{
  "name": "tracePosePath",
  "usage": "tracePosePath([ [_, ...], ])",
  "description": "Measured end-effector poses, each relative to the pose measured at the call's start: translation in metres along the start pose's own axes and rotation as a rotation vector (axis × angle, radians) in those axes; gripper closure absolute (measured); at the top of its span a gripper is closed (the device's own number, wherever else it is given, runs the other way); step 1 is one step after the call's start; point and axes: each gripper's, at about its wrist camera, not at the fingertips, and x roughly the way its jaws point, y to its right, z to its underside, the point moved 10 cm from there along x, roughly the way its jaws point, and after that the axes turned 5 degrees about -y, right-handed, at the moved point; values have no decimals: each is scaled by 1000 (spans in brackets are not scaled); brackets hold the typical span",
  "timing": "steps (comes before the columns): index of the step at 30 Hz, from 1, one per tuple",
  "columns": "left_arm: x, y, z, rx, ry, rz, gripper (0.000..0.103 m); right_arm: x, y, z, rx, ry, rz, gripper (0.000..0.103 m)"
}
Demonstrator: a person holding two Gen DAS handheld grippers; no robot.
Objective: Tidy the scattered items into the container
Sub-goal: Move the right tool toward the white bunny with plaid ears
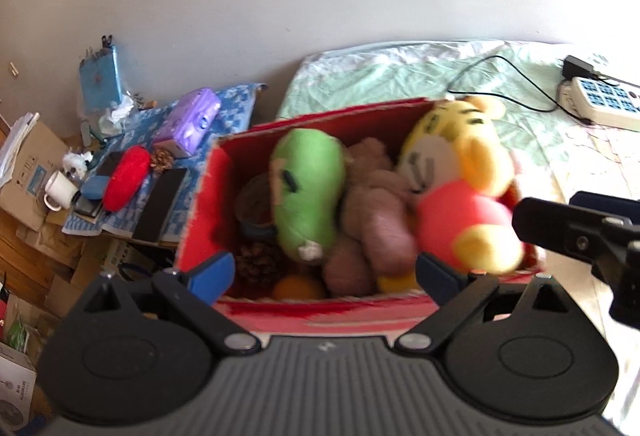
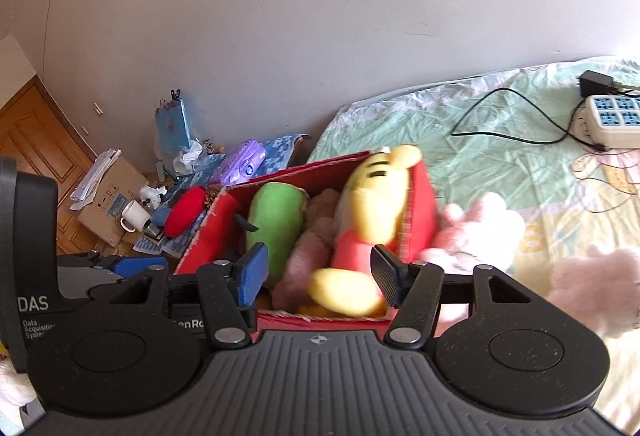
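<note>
A red cardboard box stands on the bed. Packed inside it are a green plush, a brown plush, a yellow tiger plush in a pink shirt, a pine cone and an orange item. My left gripper hovers open at the box's near rim, holding nothing. My right gripper is open at the near rim too; the tiger's yellow foot shows between its fingers, unpinched. A pink plush lies on the bed right of the box.
A white power strip and a black cable lie on the green bedsheet. Left of the bed, a cluttered side table holds a purple tissue pack, a red pouch and a white mug. Cardboard boxes stand beyond.
</note>
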Motion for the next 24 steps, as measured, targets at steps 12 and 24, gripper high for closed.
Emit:
tracePosePath([
  [12,-7,74,15,1,-58,5,6,-38,67,10,-5,-44,25,43],
  [24,2,147,30,83,-136,107,6,-59,127,20,57,-55,47,43],
])
